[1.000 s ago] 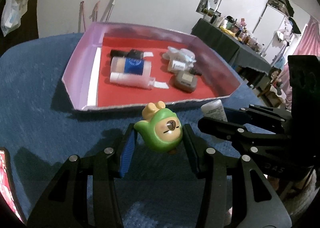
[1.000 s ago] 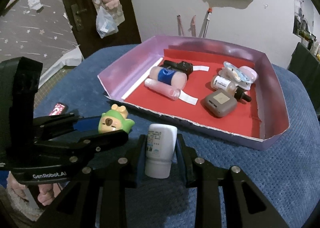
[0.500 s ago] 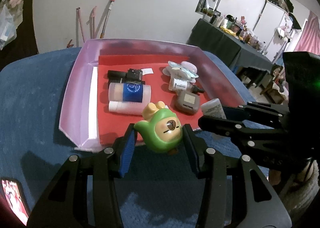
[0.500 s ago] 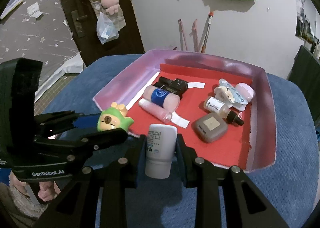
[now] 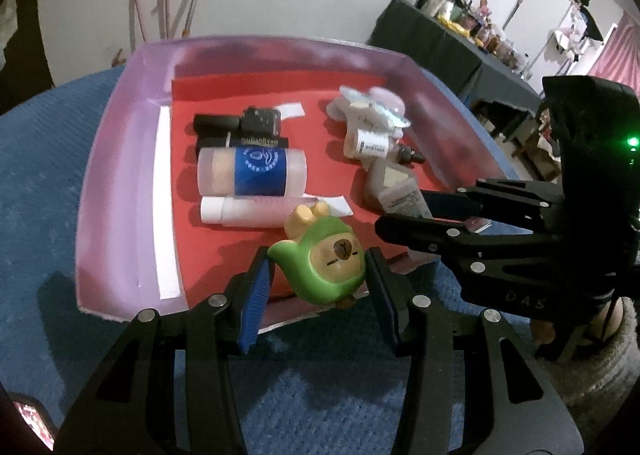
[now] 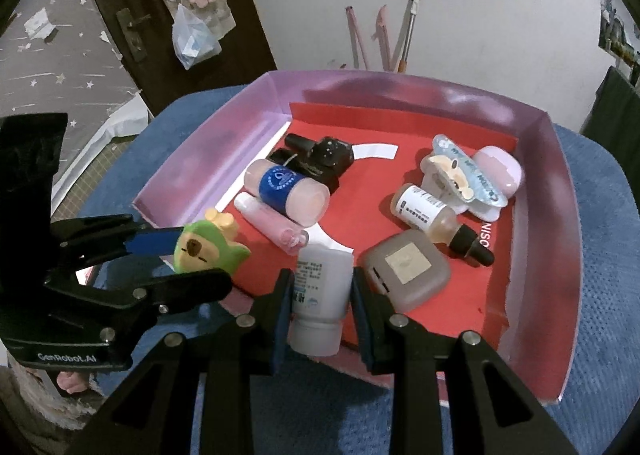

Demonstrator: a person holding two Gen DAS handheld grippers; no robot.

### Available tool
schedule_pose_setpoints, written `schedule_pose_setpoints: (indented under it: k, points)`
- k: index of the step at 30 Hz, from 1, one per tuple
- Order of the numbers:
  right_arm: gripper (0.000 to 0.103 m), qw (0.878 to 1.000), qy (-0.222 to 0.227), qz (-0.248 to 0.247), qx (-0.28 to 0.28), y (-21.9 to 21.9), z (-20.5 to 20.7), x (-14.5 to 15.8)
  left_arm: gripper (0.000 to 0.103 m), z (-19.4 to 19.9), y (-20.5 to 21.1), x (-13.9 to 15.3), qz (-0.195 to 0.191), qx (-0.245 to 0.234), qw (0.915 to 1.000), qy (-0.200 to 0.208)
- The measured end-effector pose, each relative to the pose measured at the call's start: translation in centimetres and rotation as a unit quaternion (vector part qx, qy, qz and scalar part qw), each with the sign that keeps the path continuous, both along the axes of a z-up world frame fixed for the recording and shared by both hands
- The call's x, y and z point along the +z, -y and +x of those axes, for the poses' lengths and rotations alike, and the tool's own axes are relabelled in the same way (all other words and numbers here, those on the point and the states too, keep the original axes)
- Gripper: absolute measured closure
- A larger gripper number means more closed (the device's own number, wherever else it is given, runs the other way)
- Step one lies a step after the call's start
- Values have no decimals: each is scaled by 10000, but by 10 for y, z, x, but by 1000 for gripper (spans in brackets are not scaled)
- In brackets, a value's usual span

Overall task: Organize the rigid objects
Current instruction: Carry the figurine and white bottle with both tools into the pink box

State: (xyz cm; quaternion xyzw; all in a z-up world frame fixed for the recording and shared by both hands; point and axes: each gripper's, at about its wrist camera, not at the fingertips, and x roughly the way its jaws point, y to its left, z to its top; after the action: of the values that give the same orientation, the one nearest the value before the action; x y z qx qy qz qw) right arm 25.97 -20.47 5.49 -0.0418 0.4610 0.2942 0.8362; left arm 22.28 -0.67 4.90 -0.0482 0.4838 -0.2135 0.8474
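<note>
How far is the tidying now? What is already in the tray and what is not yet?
Done: several bottles and a grey case lie in the tray. In hand: left gripper holds the green figurine, right gripper the white tube, both at the tray's near edge. Left: releasing both inside.

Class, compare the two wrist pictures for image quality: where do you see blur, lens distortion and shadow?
Left wrist view: the tray and its bottles look slightly motion-smeared, while the green toy stays crisp. Right wrist view: sharper overall; the fisheye bends the tray wall, and dark corners frame the picture.
</note>
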Motion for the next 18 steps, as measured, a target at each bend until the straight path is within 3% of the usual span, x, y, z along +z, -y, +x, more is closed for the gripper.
schedule_pose_setpoints:
  k: [12,18]
  points:
    - [72,9990,-446,-59,75,-6,21,-23,58,20,2,-20,-190,-338,9977,-549]
    - [72,9983,-574,-57,86,-4,25,-30,59,26,5,-21,-190,-234,9984,-471]
